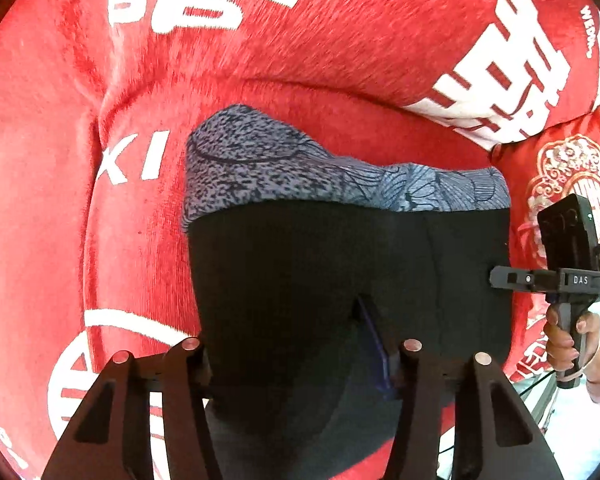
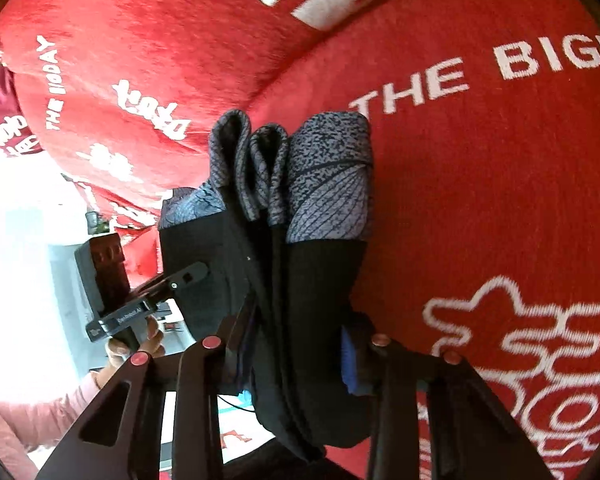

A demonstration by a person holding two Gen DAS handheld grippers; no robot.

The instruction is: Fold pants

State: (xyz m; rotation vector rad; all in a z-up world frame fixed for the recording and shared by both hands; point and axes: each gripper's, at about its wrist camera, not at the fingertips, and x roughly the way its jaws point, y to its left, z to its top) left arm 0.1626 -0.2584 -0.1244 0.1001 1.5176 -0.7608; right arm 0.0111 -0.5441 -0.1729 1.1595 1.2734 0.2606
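Holding the pants (image 1: 340, 272) up off the red blanket (image 1: 340, 40), we have them gathered into a thick bundle of several layers, black below and with the grey patterned waistband (image 1: 300, 168) at the far end. Our left gripper (image 1: 300, 356) has its jaws clamped on the near black edge, and our right gripper (image 2: 296, 348) is likewise clenched on the stacked layers, which hang edge-on in its view, the waistband folds showing as loops. The fabric looks to us like thin stretch knit: light, limp and a little slick, so it will sag and slide wherever we leave it unsupported, and the layers may shear apart if we pinch only the outer one. We judge the safest hold to be across the whole stack near the folded edges, both jaws biting through every layer, then lowering the bundle flat onto the blanket before letting go.
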